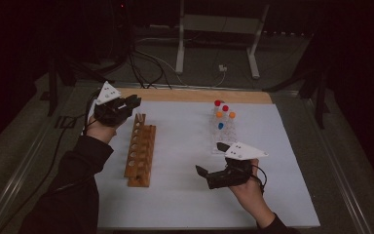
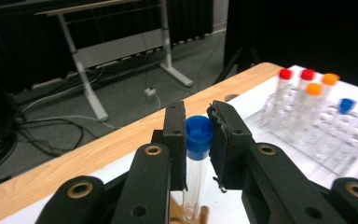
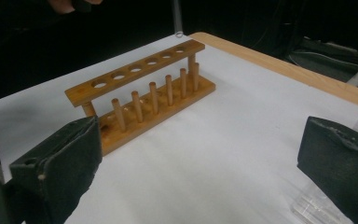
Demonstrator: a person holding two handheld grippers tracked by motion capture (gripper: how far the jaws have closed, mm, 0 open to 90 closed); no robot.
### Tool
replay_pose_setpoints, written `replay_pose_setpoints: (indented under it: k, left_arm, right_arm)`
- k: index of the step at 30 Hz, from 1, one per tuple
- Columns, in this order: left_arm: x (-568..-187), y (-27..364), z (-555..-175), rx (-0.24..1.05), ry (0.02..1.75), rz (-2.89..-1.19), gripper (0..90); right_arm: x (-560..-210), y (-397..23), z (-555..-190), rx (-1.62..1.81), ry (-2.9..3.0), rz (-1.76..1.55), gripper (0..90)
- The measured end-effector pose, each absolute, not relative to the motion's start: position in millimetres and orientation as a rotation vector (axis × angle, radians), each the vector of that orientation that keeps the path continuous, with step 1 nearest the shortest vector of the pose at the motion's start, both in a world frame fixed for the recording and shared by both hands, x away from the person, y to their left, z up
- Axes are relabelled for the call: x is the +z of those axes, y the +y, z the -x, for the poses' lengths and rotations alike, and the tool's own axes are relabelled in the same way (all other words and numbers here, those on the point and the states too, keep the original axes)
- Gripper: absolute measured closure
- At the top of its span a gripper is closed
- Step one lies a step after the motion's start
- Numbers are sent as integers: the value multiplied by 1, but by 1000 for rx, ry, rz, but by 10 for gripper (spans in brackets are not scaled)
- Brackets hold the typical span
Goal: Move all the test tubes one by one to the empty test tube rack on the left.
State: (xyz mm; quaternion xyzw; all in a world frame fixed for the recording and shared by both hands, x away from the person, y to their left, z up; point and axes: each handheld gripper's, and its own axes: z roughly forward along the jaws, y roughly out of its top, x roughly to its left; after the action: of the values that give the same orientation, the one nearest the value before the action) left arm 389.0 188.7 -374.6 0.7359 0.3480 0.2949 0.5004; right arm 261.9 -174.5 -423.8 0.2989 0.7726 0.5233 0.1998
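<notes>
The left gripper (image 2: 198, 140) pinches a blue-capped test tube (image 2: 196, 158) upright over what seems the far end of the wooden rack (image 1: 140, 151). The right gripper (image 3: 200, 158) hovers spread wide, empty.

Rack (image 3: 140, 93): varnished wood, warm brown, smooth with a slight sheen; turned dowel pegs of the same wood.
Tube (image 2: 195, 179): clear, glossy, glass or plastic, which one cannot be told; cap (image 2: 199, 136) blue plastic, ribbed, matt.
Tray (image 2: 335, 140): clear plastic, glossy; its tubes carry red, orange and blue plastic caps.
Left hand-held gripper (image 2: 198, 140): black plastic arms, smooth, semi-gloss, with brass-coloured metal bushings; pads (image 2: 223, 140) black rubbery facing, matt, roughened at the edges.
Right hand-held gripper (image 3: 205, 154): same black matt pads, worn and scuffed.
Worktop (image 3: 242, 140): white sheet, matt, smooth, over a pale wood edge.
Frame (image 2: 93, 51): grey painted metal.
</notes>
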Motion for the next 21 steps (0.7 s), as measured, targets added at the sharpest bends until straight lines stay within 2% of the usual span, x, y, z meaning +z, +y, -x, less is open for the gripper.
replay_pose_setpoints:
  k: [21]
  left_arm:
    - [-438,194,-409,648,956,-1817,781]
  right_arm:
    - [-424,-176,-262,1461,2157,-844,0]
